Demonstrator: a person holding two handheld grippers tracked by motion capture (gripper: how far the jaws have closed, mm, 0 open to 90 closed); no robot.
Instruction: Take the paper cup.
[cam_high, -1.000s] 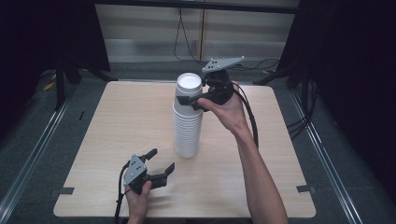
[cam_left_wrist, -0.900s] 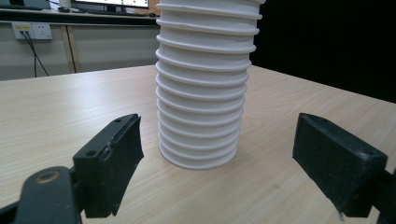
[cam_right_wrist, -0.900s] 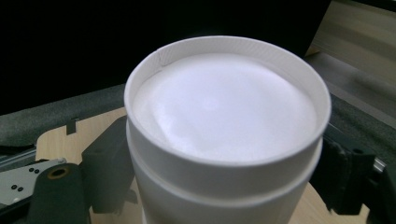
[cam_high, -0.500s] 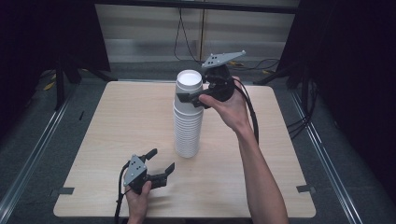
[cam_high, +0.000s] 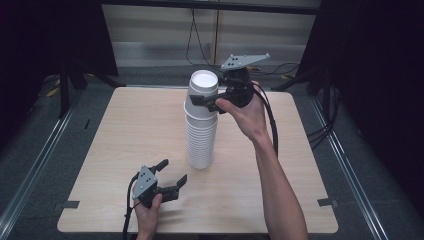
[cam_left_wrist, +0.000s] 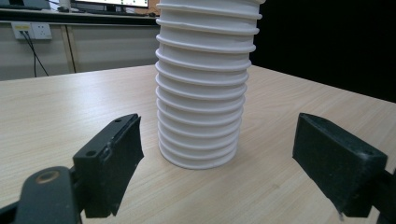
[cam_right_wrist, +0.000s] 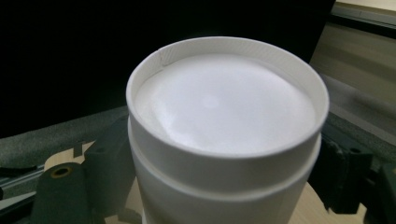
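A: What sits on the table (cam_high: 125, 130)?

B: A tall stack of white paper cups (cam_high: 201, 131), upside down, standing near the middle of it.

A: And the top cup (cam_high: 204, 89)?

B: It sits at the top of the stack, bottom up, held on both sides by the right gripper (cam_high: 212, 102), whose jaws are closed against its wall.

A: The left gripper (cam_high: 170, 175)?

B: Low by the near edge, jaws spread wide and holding nothing, pointing at the stack's base.

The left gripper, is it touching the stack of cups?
Apart. In the left gripper view the left gripper stands open, with bare table between each jaw and the stack of cups.
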